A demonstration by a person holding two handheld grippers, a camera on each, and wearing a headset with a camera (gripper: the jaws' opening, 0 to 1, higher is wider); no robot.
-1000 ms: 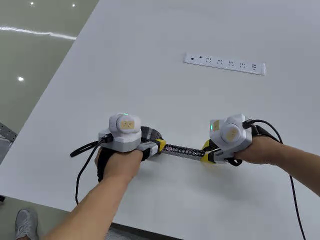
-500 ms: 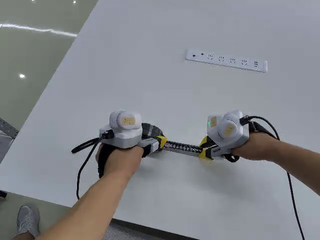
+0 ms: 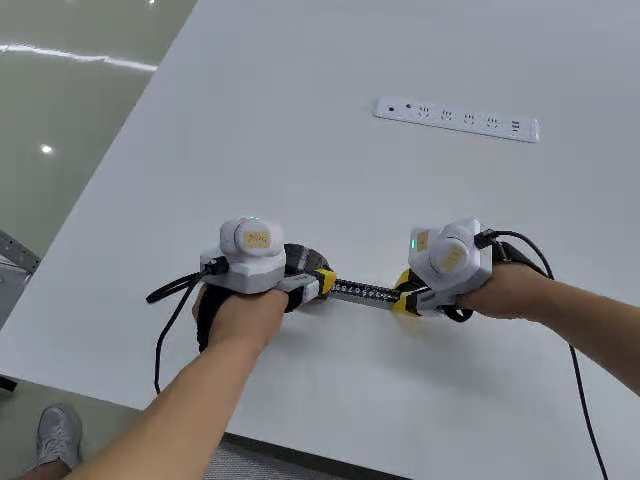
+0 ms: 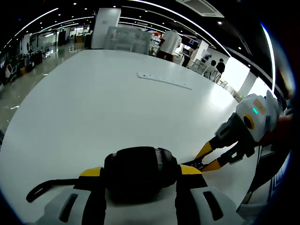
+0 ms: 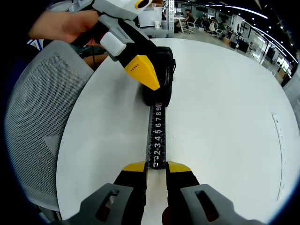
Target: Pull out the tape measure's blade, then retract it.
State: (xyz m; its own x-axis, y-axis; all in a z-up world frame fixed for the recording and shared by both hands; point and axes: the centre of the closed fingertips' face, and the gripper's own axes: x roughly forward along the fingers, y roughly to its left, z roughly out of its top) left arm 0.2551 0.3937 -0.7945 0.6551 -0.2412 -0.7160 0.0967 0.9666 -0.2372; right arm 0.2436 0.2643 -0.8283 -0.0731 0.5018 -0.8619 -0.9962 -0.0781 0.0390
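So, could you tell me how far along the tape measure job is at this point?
Done: the blade is partly out, a short numbered stretch showing between the grippers. In hand: the left gripper clamps the case; the right gripper pinches the blade's tip. Left: retracting it.

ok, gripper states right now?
left gripper: shut on the tape measure case
right gripper: shut on the blade
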